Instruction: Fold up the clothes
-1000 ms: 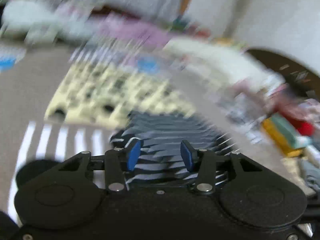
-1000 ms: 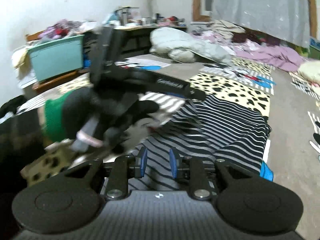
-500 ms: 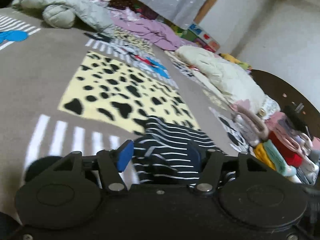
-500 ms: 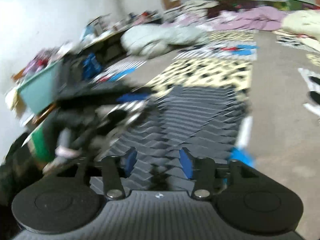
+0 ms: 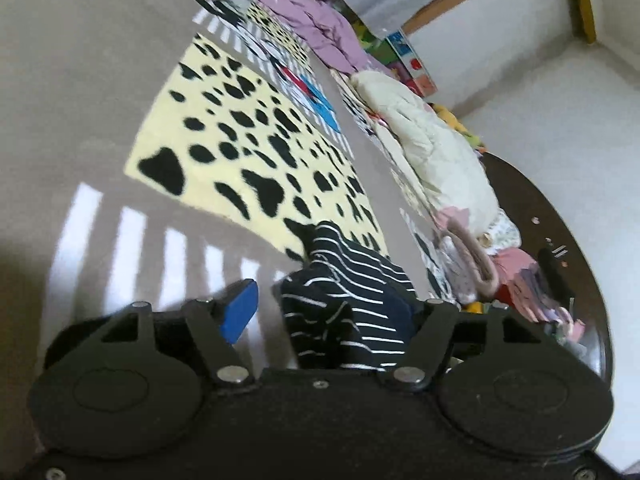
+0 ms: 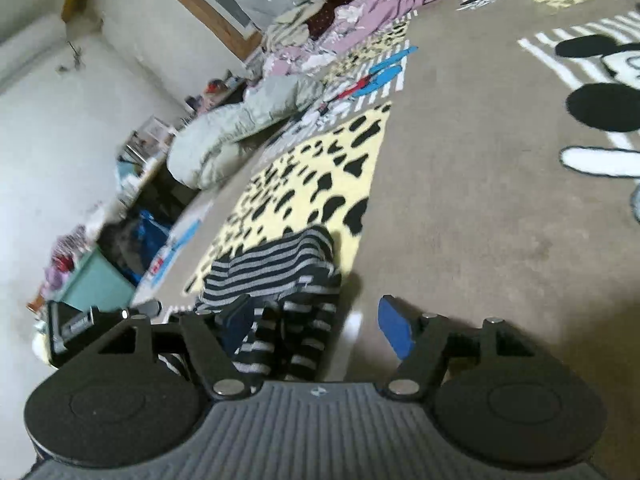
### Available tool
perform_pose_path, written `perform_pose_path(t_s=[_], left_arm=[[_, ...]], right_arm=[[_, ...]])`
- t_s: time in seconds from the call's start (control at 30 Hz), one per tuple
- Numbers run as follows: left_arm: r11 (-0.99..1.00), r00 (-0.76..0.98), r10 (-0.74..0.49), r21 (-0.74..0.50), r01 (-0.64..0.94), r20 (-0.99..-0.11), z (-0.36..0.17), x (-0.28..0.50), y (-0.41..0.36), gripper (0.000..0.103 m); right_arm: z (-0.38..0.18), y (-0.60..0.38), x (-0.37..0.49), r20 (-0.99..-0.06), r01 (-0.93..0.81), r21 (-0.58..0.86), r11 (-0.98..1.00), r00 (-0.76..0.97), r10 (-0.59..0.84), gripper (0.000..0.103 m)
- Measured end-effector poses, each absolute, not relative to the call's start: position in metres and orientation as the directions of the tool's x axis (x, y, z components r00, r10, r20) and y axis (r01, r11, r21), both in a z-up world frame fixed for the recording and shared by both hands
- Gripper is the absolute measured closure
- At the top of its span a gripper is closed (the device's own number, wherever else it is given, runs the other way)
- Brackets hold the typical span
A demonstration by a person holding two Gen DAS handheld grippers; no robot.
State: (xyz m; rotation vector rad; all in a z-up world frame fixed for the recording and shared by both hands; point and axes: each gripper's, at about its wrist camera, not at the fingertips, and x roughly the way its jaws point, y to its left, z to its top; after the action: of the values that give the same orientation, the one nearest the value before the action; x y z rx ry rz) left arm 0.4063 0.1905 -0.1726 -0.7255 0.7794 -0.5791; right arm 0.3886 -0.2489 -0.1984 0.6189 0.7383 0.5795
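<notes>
A black-and-white striped garment (image 5: 344, 300) lies bunched on the carpet, over the edge of the yellow spotted patch (image 5: 248, 160). My left gripper (image 5: 320, 312) is open, its fingers spread wide, with the cloth lying between them against the right finger. In the right wrist view the same striped garment (image 6: 280, 280) lies between the wide-open fingers of my right gripper (image 6: 312, 328), close to the left finger. Neither gripper is closed on the cloth.
The grey-brown carpet (image 6: 460, 200) has white stripes and a cartoon mouse print (image 6: 600, 80). Cream bedding (image 5: 436, 152), purple clothes (image 5: 316, 28) and a dark round table (image 5: 580, 264) are to the right. A grey duvet (image 6: 240, 124) and a teal bin (image 6: 96, 280) stand at the left.
Both grippers have opened wide and tilted down close to the carpet. The striped garment, spread out before, is now bunched between the fingers. The other hand has left the right wrist view.
</notes>
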Motion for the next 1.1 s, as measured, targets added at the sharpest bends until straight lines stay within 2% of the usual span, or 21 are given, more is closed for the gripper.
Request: perform_pose_path(t_s=[0.2, 0.3, 0.37, 0.4, 0.53, 0.63, 0.7, 0.73, 1.1], left_arm=[[0.615, 0.553, -0.72, -0.755, 0.228, -0.419, -0.174, 0.418, 0.181, 0.036], [0.633, 0.543, -0.718, -0.733, 0.249, -0.436, -0.174, 0.421, 0.173, 0.044], [0.646, 0.548, -0.705, -0.726, 0.237, -0.449, -0.176, 0.423, 0.173, 0.064], [0.649, 0.552, -0.699, -0.728, 0.222, -0.454, -0.177, 0.424, 0.174, 0.068], [0.673, 0.567, -0.677, -0.707, 0.217, -0.469, -0.176, 0.423, 0.172, 0.07], [0.704, 0.587, -0.653, -0.669, 0.237, -0.479, -0.17, 0.42, 0.167, 0.085], [0.717, 0.603, -0.643, -0.648, 0.258, -0.471, -0.165, 0.415, 0.166, 0.09], [0.72, 0.612, -0.642, -0.637, 0.274, -0.463, -0.161, 0.411, 0.165, 0.092], [0.724, 0.71, -0.638, -0.545, 0.423, -0.298, -0.107, 0.319, 0.167, 0.093]], right_arm=[[-0.204, -0.248, 0.413, -0.379, -0.313, 0.741, 0.594, 0.535, 0.755, 0.035], [-0.203, -0.241, 0.422, -0.394, -0.337, 0.737, 0.586, 0.491, 0.777, 0.058], [-0.204, -0.235, 0.424, -0.408, -0.353, 0.724, 0.593, 0.475, 0.78, 0.06], [-0.204, -0.236, 0.425, -0.403, -0.354, 0.729, 0.586, 0.47, 0.785, 0.062], [-0.205, -0.24, 0.432, -0.395, -0.321, 0.756, 0.571, 0.472, 0.788, 0.071], [-0.201, -0.236, 0.432, -0.409, -0.33, 0.737, 0.59, 0.477, 0.778, 0.075], [-0.198, -0.235, 0.431, -0.408, -0.34, 0.73, 0.594, 0.48, 0.776, 0.084], [-0.195, -0.235, 0.429, -0.402, -0.349, 0.724, 0.594, 0.486, 0.776, 0.084], [-0.113, -0.221, 0.371, -0.338, -0.563, 0.544, 0.622, 0.531, 0.777, 0.086]])
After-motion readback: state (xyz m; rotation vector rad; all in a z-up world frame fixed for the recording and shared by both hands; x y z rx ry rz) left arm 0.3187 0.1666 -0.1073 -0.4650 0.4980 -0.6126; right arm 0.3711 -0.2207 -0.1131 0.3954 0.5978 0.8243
